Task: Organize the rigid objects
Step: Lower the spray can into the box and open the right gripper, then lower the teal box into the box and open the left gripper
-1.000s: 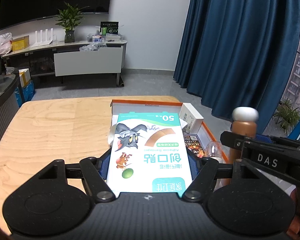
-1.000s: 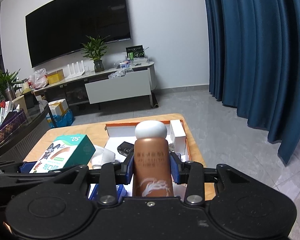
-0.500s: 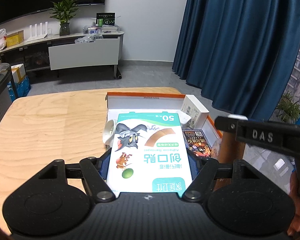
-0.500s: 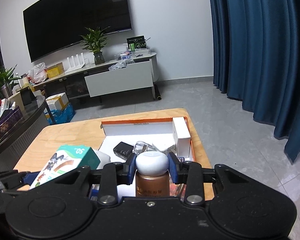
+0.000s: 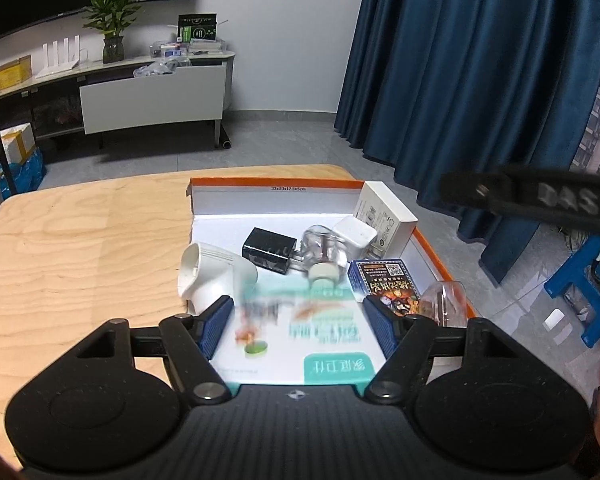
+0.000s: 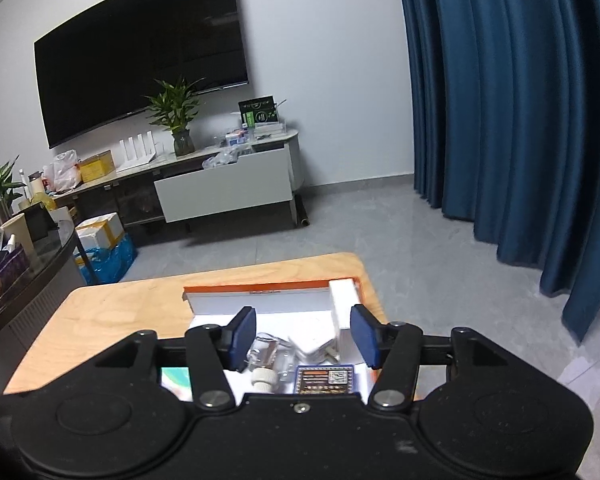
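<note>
My left gripper [image 5: 299, 328] is shut on a white and teal bandage box [image 5: 300, 336], which is blurred and slopes down over the near end of the orange-edged white tray [image 5: 276, 192]. My right gripper [image 6: 305, 336] hangs above the same tray [image 6: 260, 292]. Its jaws are opening and nothing is between them. The brown bottle with the white cap shows in neither view. A corner of the bandage box [image 6: 176, 380] peeks out at the lower left of the right wrist view. The right tool's black bar [image 5: 540, 200] crosses the upper right of the left wrist view.
In the tray lie a white funnel-shaped device [image 5: 212, 272], a black charger [image 5: 270, 250], a clear bottle [image 5: 324, 252], a white adapter [image 5: 354, 234], a white carton [image 5: 384, 216], a dark card box [image 5: 384, 284] and a clear item [image 5: 446, 302]. Bare wooden table [image 5: 80, 240] stretches left.
The right jaws spread apart and the brown bottle sank out from between them and out of sight. The left gripper came closer over the tray, and the bandage box's far end dipped.
</note>
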A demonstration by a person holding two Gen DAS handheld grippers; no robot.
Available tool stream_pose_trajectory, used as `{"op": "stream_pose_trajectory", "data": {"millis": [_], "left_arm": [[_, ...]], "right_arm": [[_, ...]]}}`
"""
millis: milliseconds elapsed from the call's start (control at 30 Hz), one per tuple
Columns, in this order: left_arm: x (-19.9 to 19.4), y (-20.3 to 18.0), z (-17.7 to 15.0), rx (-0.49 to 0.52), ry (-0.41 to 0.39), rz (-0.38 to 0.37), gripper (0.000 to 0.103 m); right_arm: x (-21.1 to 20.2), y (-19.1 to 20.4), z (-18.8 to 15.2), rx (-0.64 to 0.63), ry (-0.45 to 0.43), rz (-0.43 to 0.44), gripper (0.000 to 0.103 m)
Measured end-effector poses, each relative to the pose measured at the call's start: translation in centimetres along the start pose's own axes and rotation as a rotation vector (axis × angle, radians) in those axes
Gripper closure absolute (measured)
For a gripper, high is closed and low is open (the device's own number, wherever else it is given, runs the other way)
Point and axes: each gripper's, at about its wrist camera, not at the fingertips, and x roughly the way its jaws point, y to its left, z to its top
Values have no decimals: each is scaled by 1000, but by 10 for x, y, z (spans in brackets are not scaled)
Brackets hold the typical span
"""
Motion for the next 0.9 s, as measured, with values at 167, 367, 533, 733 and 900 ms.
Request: {"op": "stream_pose_trajectory", "data": {"millis": [167, 367, 533, 733, 900], "left_arm": [[6, -7, 4, 20, -10, -18, 45], [1, -10, 6, 13, -4, -43, 33], [-19, -15, 6, 25, -2, -10, 9], [-54, -20, 0, 38, 20, 65, 0], [-87, -22, -17, -5, 17, 95, 0]], "right_arm": [[-6, -6, -6, 13, 15, -12, 34], [-17, -7, -7, 10, 17, -9, 31], [-32, -4, -9, -16, 9, -30, 22], [-58, -10, -14, -7, 20, -30, 16], [-82, -11, -23, -31, 29, -35, 13]]}}
